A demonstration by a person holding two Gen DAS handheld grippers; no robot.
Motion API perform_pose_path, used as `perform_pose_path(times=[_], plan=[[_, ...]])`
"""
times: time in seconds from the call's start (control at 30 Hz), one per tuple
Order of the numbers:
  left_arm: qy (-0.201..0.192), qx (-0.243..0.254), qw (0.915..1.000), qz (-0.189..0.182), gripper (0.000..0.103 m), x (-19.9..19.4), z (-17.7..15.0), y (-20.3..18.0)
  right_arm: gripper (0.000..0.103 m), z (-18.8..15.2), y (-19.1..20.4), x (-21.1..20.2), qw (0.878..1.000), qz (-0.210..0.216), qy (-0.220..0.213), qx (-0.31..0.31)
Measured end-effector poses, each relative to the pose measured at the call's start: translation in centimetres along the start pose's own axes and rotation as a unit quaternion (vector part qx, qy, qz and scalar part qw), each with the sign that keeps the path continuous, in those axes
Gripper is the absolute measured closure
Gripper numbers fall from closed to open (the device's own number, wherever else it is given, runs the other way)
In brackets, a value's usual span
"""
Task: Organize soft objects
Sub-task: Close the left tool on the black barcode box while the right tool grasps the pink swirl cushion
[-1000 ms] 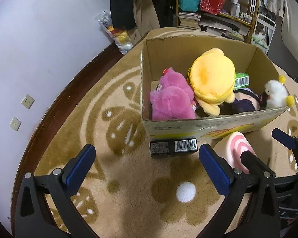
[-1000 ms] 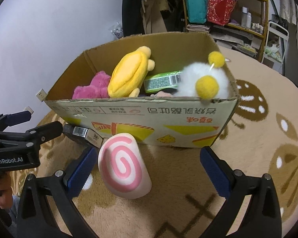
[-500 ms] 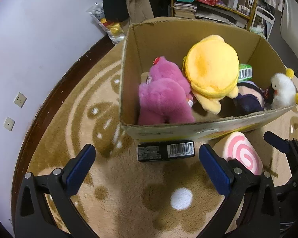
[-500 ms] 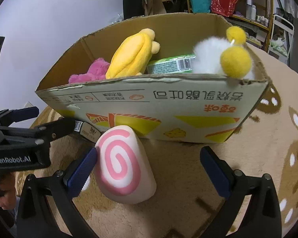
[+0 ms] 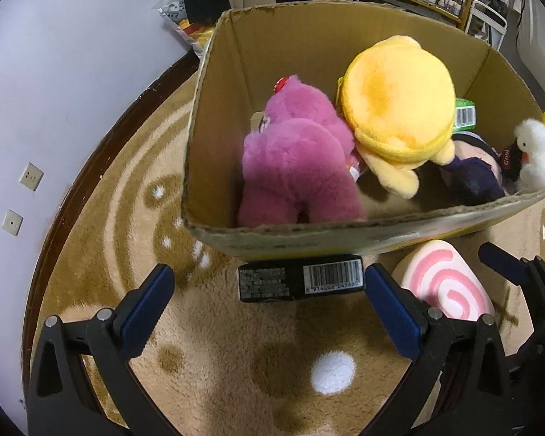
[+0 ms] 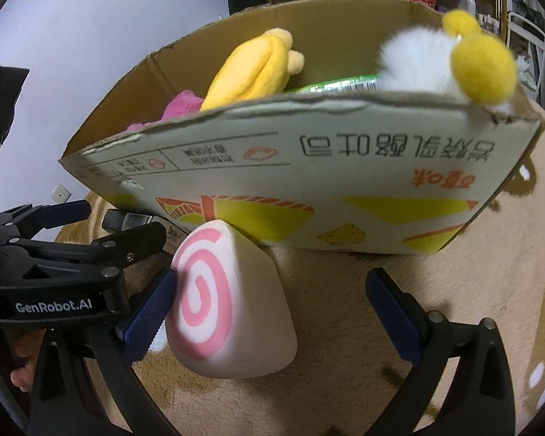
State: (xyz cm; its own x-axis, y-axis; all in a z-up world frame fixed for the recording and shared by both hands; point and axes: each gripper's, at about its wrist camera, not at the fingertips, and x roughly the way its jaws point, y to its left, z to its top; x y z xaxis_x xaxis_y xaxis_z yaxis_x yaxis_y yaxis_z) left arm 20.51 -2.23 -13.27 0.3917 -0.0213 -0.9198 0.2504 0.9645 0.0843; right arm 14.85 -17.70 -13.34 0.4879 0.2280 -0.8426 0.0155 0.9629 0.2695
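- Box (image 5: 214,116) status: cardboard, already holding the pink plush (image 5: 294,167), yellow plush (image 5: 399,109) and white chick (image 5: 537,156).
- Swirl cushion (image 6: 229,301) lies on the rug (image 6: 381,381) against the box's front wall, not yet stowed.
- Black carton (image 5: 299,278) rests on the rug at my left claw's twelve o'clock.
- My left claw (image 5: 269,309) is spread, empty.
- My right claw (image 6: 272,312) is spread around the cushion, not yet pinching.
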Motion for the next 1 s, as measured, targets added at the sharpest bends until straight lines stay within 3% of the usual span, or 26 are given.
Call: perform_pose_path(times=[0.13, 0.27, 0.4, 0.6, 1.0], plan=[[0.009, -0.01, 0.9999, -0.006, 0.002, 0.9, 0.4, 0.6, 0.0, 0.0, -0.3, 0.4, 1.0, 0.002, 0.006, 0.004], [0.014, -0.013, 0.9996, -0.019, 0.02, 1.3, 0.4, 0.7, 0.002, 0.4, -0.5, 0.5, 1.0, 0.008, 0.008, 0.006], [0.012, -0.008, 0.9993, -0.035, 0.039, 1.2, 0.3, 0.4, 0.018, 0.3, -0.5, 0.3, 0.999, 0.028, 0.015, 0.003], [0.004, -0.011, 0.9995, -0.028, 0.04, 0.9, 0.0, 0.7, 0.043, 0.0, 0.3, 0.4, 0.998, 0.055, 0.027, -0.006], [-0.009, -0.032, 0.9994, -0.009, 0.04, -1.4, -1.8, 1.0, 0.062, -0.5, 2.8, -1.4, 0.999, 0.03, 0.003, -0.031]])
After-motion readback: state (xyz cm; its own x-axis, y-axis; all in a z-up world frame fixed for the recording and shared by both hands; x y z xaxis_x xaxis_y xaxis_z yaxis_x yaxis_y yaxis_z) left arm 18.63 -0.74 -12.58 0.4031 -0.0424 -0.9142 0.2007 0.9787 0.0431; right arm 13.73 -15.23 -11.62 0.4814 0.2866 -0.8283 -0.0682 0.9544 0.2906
